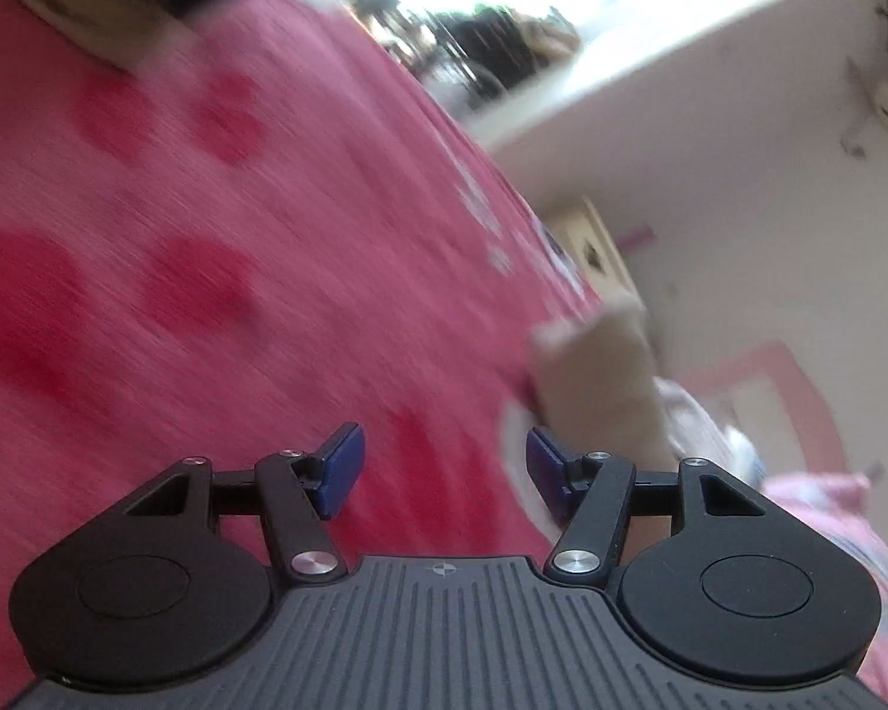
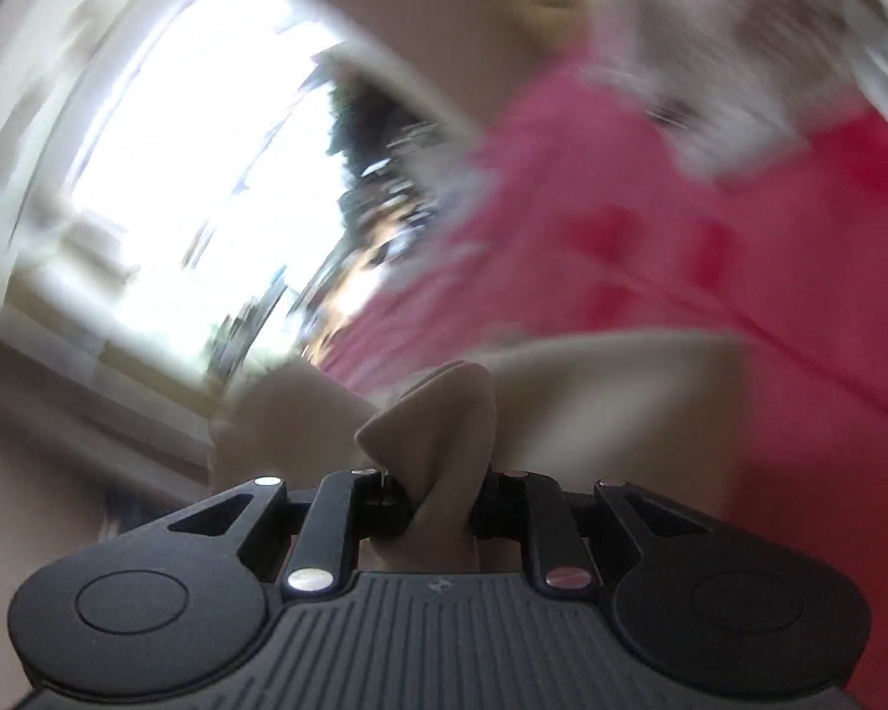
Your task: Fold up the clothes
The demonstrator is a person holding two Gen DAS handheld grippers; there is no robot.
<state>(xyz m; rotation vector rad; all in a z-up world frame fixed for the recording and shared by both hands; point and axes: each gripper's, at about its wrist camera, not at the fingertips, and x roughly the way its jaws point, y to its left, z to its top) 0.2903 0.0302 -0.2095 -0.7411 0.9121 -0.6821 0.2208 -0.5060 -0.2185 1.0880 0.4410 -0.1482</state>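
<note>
Left wrist view shows mostly a wide pink bed cover with darker red round spots (image 1: 219, 248), blurred and steeply tilted. At its far edge a pale beige soft cloth garment (image 1: 598, 378) is visible, and beyond it a heap of pink and white fabrics (image 1: 799, 485), too blurred to identify. The left hand-held gripper (image 1: 441, 467) has its blue pads wide apart and holds nothing.

In the right wrist view, the right hand-held gripper (image 2: 441, 497) is closed on a bunched corner of the beige garment (image 2: 438, 414), and the rest of the cloth spreads behind it over the pink cover.

The risks, as I judge them: only a small pinch of cloth is held, so a quick pull can slip it out. With one corner held, the garment can hang twisted and fold unevenly.
</note>
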